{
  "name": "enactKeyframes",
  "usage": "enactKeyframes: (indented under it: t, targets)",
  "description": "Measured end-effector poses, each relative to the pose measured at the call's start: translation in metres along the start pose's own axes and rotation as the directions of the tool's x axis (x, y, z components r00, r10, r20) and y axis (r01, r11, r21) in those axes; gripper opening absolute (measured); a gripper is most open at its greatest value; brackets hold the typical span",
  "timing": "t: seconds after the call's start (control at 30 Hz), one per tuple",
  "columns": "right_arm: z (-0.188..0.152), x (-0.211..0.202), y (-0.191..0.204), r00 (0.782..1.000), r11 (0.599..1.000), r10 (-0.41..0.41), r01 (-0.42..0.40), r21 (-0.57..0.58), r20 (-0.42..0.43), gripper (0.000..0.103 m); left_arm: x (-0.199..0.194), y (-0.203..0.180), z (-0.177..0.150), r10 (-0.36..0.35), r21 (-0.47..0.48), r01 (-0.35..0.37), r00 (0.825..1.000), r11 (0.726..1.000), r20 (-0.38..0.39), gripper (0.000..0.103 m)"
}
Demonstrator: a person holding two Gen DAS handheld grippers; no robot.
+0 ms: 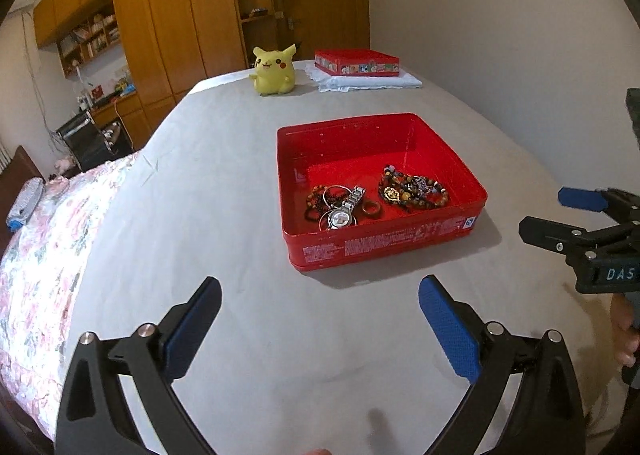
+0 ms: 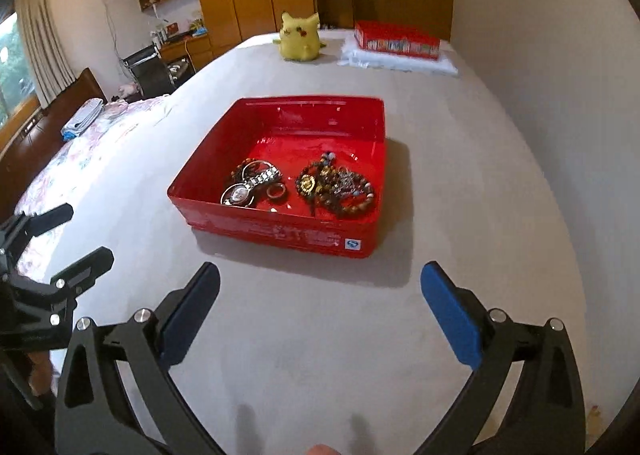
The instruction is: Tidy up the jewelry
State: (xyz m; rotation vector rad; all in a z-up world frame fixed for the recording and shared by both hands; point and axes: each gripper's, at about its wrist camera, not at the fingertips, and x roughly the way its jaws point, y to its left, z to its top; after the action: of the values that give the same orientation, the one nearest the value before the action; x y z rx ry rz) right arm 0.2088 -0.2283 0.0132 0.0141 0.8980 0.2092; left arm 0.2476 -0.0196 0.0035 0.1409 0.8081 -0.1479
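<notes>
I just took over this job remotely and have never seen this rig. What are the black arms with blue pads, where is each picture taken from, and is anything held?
They are hand-held tongs, one per hand, each with a camera looking along its fingers. One picture looks out from the left tongs, the other from the right tongs. Both are open and hold nothing. On the grey bed cover sits an open red tin holding a watch, a ring and beaded bracelets.
</notes>
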Motion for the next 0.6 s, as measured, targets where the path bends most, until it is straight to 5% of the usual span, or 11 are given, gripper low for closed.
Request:
enactKeyframes:
  t: [0.17, 0.6]
  targets:
    - [0.015, 0.015, 0.002, 0.998, 0.999, 0.037, -0.038, -0.010, -0.042, 0.100, 0.007, 0.009, 0.013, -0.006, -0.031, 0.006, 1.000, 1.000, 0.000, 0.099]
    - [0.043, 0.042, 0.011, 0.998, 0.998, -0.017, 0.014, -0.062, -0.056, 0.100, 0.035, 0.014, 0.040, 0.006, -0.022, -0.007, 1.000, 1.000, -0.016, 0.099]
